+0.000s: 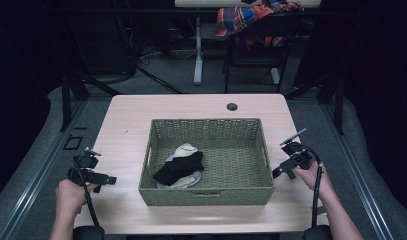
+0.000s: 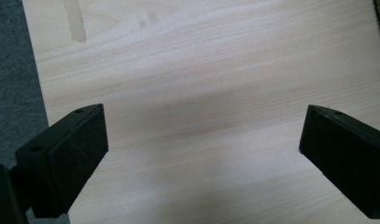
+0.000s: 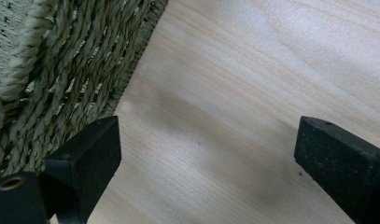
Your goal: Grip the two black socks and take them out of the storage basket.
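A woven basket (image 1: 207, 165) sits at the middle of my table (image 1: 126, 120), and inside it, toward its near-left corner, lie the things I am working with: a black sock (image 1: 180, 167) draped across a cream sock (image 1: 185, 149), both over a pale round piece I cannot make out.

I hold 2 grippers, 1 on either side of the basket, both clear of it. My left gripper (image 1: 102, 179) hovers off the basket's left wall near the table's left edge; in the left gripper view (image 2: 201, 140) its jaws stand wide apart over bare wood, nothing between the pads, with grey floor (image 2: 12, 70) showing past the table's edge.

My right gripper (image 1: 283, 170) is held just off the basket's right wall. The right gripper view (image 3: 208, 149) shows its jaws spread wide too, nothing between them, the basket's braided side (image 3: 61, 79) close beside 1 jaw; whether that jaw touches the weave I cannot tell.

Beyond the basket, the tabletop has a round cable hole (image 1: 232, 106). Farther back stands a chair (image 1: 256, 45) draped with a plaid cloth (image 1: 246, 16).
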Action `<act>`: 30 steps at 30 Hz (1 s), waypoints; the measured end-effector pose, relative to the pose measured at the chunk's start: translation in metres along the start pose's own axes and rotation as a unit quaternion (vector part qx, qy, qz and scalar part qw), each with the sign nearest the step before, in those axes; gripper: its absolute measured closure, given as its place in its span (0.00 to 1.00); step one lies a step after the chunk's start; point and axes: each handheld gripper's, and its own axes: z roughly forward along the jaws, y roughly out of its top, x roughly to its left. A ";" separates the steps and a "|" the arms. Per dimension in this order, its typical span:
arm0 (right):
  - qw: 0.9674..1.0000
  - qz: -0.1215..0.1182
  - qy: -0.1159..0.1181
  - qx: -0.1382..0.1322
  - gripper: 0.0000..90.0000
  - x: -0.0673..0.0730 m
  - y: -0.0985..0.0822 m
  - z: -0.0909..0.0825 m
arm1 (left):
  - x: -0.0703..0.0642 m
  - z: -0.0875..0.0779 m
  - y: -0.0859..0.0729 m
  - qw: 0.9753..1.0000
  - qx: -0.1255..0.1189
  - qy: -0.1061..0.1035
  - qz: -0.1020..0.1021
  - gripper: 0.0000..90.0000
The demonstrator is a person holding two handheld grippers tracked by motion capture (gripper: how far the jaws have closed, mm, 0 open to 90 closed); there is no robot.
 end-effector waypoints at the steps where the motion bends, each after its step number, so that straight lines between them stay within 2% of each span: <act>1: 1.000 -0.002 0.004 0.001 0.08 0.000 0.000 0.000 | 0.000 0.000 0.000 1.000 0.001 0.001 0.001 0.02; 5: 1.000 -0.001 0.000 0.001 0.08 0.001 0.000 0.000 | 0.000 0.000 0.000 1.000 0.000 0.001 0.000 0.02; 6: 1.000 0.010 0.003 -0.015 0.08 0.002 -0.001 0.003 | 0.000 0.000 0.000 1.000 0.002 0.001 0.001 0.02; 7: 1.000 0.010 0.003 -0.016 0.08 0.002 -0.001 0.003 | 0.000 0.000 0.000 1.000 0.003 0.000 0.001 0.01; 10: 1.000 0.005 -0.002 -0.010 0.08 0.002 0.000 0.001 | -0.001 -0.001 -0.001 1.000 0.002 0.001 0.000 0.01; 12: 1.000 -0.003 0.005 0.001 0.08 0.002 0.001 0.002 | 0.000 -0.002 -0.001 1.000 0.000 0.002 0.001 0.01; 14: 1.000 -0.007 0.000 0.006 0.08 0.001 0.000 0.000 | 0.000 -0.003 -0.001 1.000 -0.005 0.006 0.001 0.01; 15: 1.000 0.006 -0.003 -0.013 0.08 0.003 -0.001 0.002 | 0.000 -0.004 0.000 1.000 -0.006 0.007 0.001 0.01; 16: 1.000 -0.002 -0.001 -0.006 0.08 0.002 0.000 0.000 | 0.000 -0.005 0.000 1.000 -0.008 0.009 0.001 0.01; 17: 1.000 0.005 0.000 -0.014 0.08 0.003 -0.001 0.002 | 0.000 -0.006 0.000 1.000 -0.010 0.012 -0.001 0.01; 19: 1.000 -0.005 0.004 0.002 0.08 0.002 0.000 0.001 | 0.000 -0.009 0.001 1.000 -0.005 0.020 -0.002 0.01; 23: 1.000 -0.005 0.001 0.001 0.08 0.001 0.000 0.001 | 0.000 -0.015 0.001 1.000 -0.010 0.029 -0.002 0.00; 25: 1.000 -0.001 0.000 -0.004 0.08 0.002 0.001 0.001 | 0.000 -0.020 0.002 0.999 -0.017 0.031 -0.003 0.00; 26: 1.000 0.006 -0.002 -0.015 0.08 0.004 0.000 0.003 | 0.000 -0.022 0.002 0.999 -0.022 0.033 -0.004 0.00; 27: 1.000 0.000 0.005 -0.010 0.08 0.003 0.001 0.002 | -0.001 -0.024 0.002 0.999 -0.024 0.030 -0.005 0.00; 29: 1.000 -0.014 0.000 0.008 0.08 0.003 0.001 0.002 | -0.001 -0.026 0.002 0.999 -0.027 0.031 -0.005 0.00; 30: 1.000 -0.011 0.000 0.006 0.08 0.003 0.000 0.002 | -0.004 -0.031 0.004 0.999 -0.034 0.031 -0.002 0.00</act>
